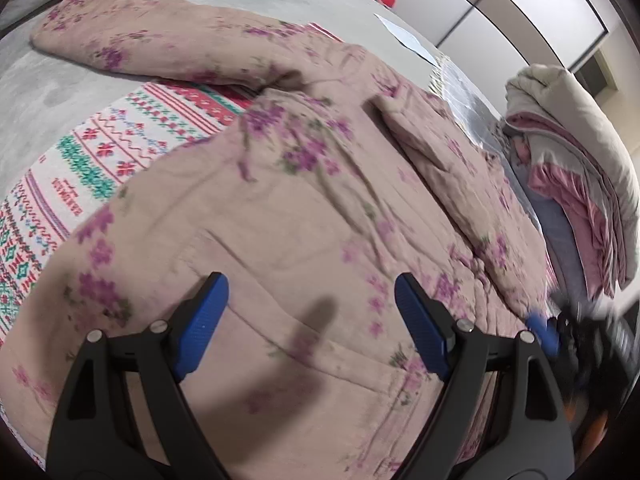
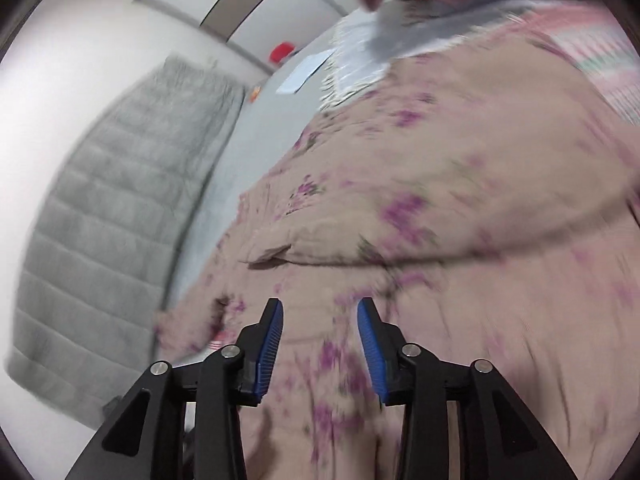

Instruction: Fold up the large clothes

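Beige floral garment [image 1: 320,208] lies spread on the bed [image 1: 60,92], long axis running away from both grippers; left gripper [image 1: 312,312] hovers wide apart over its near hem; right gripper [image 2: 320,344], part-open and empty, is beside it.

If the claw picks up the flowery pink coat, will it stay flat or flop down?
Probably flop: the flowery coat lies in soft wrinkles, one sleeve draped limp. It looks padded, so likely bulky and a bit heavy. Its matte cloth shouldn't slip much.

Beige garment [image 1: 304,208], purple flowers; red-green patterned blanket [image 1: 80,160].
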`<state>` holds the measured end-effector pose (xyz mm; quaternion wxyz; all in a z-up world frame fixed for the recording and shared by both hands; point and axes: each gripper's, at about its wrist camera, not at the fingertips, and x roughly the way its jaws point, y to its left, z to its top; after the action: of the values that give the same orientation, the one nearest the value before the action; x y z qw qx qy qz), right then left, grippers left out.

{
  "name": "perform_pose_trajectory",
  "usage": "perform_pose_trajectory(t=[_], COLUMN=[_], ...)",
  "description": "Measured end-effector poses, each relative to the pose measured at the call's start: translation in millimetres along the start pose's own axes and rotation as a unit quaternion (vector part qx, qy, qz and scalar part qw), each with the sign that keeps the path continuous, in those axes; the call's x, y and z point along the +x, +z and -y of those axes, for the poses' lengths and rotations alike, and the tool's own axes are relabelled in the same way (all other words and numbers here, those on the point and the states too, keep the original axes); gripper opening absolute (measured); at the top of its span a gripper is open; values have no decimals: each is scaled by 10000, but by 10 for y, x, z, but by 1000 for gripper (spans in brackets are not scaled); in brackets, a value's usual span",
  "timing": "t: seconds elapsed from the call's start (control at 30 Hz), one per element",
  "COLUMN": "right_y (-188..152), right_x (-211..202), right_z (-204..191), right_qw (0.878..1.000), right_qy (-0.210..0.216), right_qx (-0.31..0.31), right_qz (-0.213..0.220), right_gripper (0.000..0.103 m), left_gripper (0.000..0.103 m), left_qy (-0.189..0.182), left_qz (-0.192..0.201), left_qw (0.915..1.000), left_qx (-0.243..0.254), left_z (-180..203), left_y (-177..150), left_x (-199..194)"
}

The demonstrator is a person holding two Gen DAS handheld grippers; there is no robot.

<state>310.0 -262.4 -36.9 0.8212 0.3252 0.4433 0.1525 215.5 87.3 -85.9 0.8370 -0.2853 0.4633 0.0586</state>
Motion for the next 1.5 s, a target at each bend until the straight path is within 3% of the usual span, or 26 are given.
perform_pose_trajectory(t=[0.1,0.27,0.37,0.43,0.5,0.6,0.73,0.83,0.9,0.97,1.13,1.17,1.27,1.3,1.33,1.4,1.5], right_y=[-257,-531,-668,-705,-650,-606,-576,-565,-560,-554,-538,-537,-534,-534,-535,-537,-534], right_x=[-130,-11,-14,0,-70,-256,-377,-430,-443,-436,-449,-449,-469,-477,-473,-462,-453], right_z=[121,154,317,485,557,634,614,621,634,672,797,797,782,784,780,800,809], right_qw=[9981,9979,9985,9977,9988,9984,9975,9972,9965,9961,9955,9953,9945,9940,9937,9936,9933], right_qy=[-505,-440,-442,-527,-315,-415,-530,-483,-581,-620,-610,-625,-749,-800,-826,-834,-873], right_qx=[311,90,-146,-25,149,367,319,341,338,385,578,572,495,483,488,522,517], right_qz=[-137,-476,-295,-415,-342,77,333,447,490,487,442,459,536,563,573,551,548], right_gripper=[47,54,62,62,62,62,62,62,62,62,62,62,62,62,62,62,62], left_gripper=[85,85,85,85,85,85,85,85,86,86,86,82,49,33,26,17,14], left_qy=[58,165,471,718,892,1244,1774,1847,1753,1763,1909,1927,2080,2063,1903,1765,1556], left_qz=[20,168,411,658,726,566,666,565,659,1017,1277,1327,1333,1337,1340,1343,1654], left_qw=[9999,9988,9960,9902,9847,9784,9641,9516,9450,9393,9404,9426,9487,9511,9550,9555,9533], left_qx=[-154,-435,-635,-1001,-1312,-1548,-1862,-2391,-2681,-2761,-2510,-2384,-1971,-1871,-1838,-1946,-1990], left_z=[-103,-388,-705,-1015,-1344,-1777,-2330,-2739,-2887,-2910,-2821,-2758,-2620,-2589,-2596,-2626,-2574], left_y=[60,211,443,661,912,1297,1771,1942,1992,2050,2130,2133,2184,2187,2196,2246,2271], left_x=[-1,-146,-287,-376,-398,-305,-177,-17,27,14,144,169,276,292,264,219,-2])
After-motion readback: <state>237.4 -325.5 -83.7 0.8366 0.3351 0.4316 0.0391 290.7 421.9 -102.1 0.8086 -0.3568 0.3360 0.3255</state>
